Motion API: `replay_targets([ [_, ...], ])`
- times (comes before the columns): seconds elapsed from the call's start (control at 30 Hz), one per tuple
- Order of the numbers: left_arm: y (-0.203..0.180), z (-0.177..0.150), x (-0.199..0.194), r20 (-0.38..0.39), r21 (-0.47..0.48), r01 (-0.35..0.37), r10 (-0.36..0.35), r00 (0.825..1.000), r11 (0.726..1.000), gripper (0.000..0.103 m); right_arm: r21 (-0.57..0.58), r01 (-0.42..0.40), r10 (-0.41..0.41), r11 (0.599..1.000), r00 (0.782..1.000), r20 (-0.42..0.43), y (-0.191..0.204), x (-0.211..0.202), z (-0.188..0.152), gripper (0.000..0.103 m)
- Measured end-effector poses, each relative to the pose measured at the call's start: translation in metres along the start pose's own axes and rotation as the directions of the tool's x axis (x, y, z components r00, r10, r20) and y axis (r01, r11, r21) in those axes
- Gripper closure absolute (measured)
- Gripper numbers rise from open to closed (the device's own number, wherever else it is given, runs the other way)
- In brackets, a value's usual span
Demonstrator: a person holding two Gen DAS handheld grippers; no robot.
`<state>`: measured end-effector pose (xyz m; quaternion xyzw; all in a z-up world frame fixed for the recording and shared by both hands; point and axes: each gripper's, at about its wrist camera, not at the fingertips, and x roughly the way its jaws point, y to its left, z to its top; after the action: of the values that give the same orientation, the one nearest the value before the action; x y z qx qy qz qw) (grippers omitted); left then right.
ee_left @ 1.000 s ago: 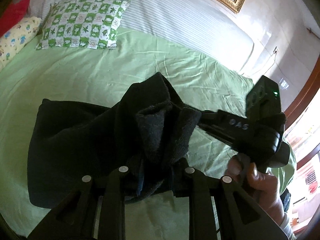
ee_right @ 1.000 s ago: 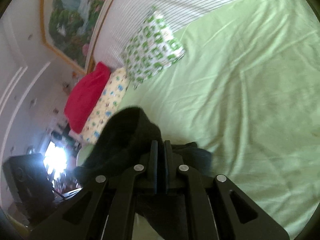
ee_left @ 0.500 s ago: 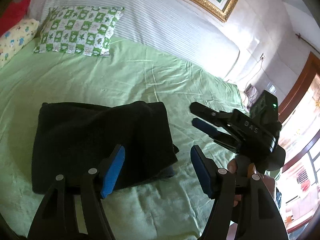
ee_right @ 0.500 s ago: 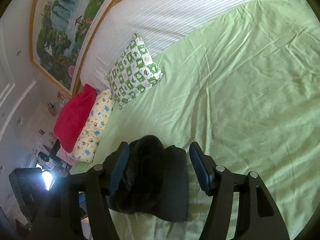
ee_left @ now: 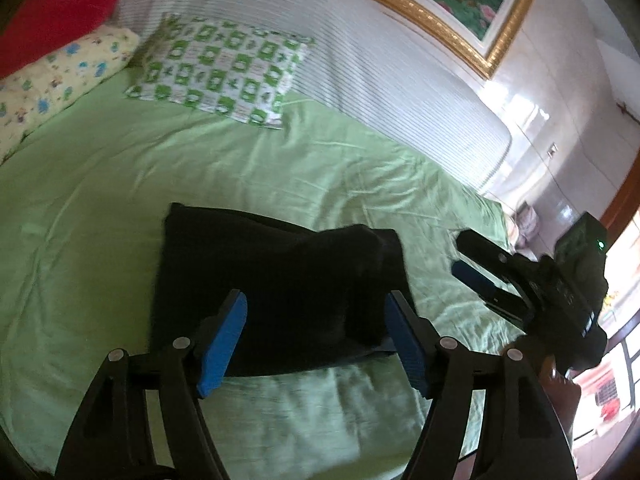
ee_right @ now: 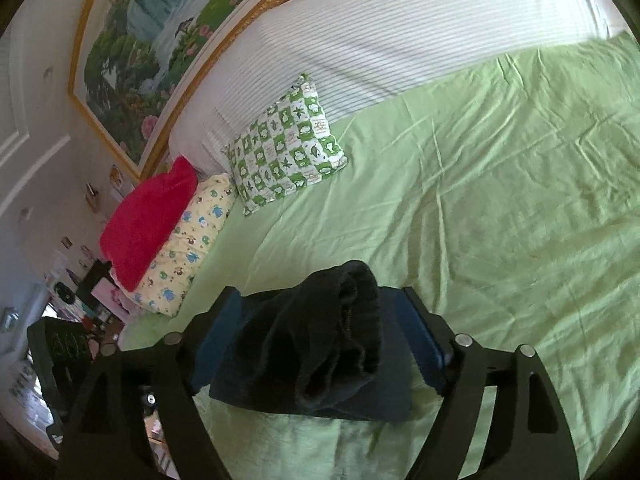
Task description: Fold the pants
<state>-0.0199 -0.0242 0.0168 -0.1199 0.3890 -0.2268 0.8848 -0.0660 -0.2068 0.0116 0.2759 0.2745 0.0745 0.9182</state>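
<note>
The black pants lie folded in a thick bundle on the green bed sheet. My left gripper is open just above the bundle's near edge, its blue pads apart and empty. The right gripper shows at the right of the left wrist view, open, beside the bundle's right end. In the right wrist view the pants lie between the open blue pads of my right gripper, with a bunched fold on top.
A green-and-white checked pillow, a yellow patterned pillow and a red cushion lie at the head of the bed. A striped white bolster runs along the gold-framed painting.
Both grippers have let go of the pants and opened. The lifted fold has dropped onto the bundle, and both grippers have drawn back slightly.
</note>
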Motion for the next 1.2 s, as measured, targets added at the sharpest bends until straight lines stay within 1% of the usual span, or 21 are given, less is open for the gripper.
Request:
replay_targets([
  [0.17, 0.02, 0.003, -0.003, 0.003, -0.042, -0.035, 0.035, 0.999, 0.998, 0.03, -0.014, 0.062, -0.063, 0.998, 0.998, -0.022, 0.006, 0.006, -0.004, 0.016],
  [0.3, 0.036, 0.005, -0.003, -0.004, -0.077, -0.051, 0.051, 0.999, 0.996, 0.029, 0.014, 0.081, -0.081, 0.997, 0.996, -0.044, 0.002, 0.013, -0.007, 0.015],
  [0.6, 0.057, 0.005, 0.005, -0.033, -0.121, -0.065, 0.062, 0.998, 0.99, 0.027, 0.038, 0.091, -0.087, 0.995, 0.992, -0.093, -0.006, 0.029, -0.015, 0.015],
  [0.97, 0.064, 0.004, 0.017, -0.063, -0.144, -0.068, 0.059, 0.996, 0.987, 0.027, 0.053, 0.092, -0.084, 0.994, 0.987, -0.139, -0.014, 0.043, -0.024, 0.015],
  [1.03, 0.066, 0.004, 0.02, -0.07, -0.147, -0.064, 0.055, 0.996, 0.987, 0.025, 0.054, 0.091, -0.083, 0.994, 0.986, -0.144, -0.014, 0.045, -0.026, 0.015],
  [1.2, 0.073, 0.004, 0.032, -0.104, -0.159, -0.053, 0.037, 0.994, 0.986, 0.024, 0.06, 0.086, -0.075, 0.994, 0.982, -0.171, -0.017, 0.052, -0.032, 0.015],
])
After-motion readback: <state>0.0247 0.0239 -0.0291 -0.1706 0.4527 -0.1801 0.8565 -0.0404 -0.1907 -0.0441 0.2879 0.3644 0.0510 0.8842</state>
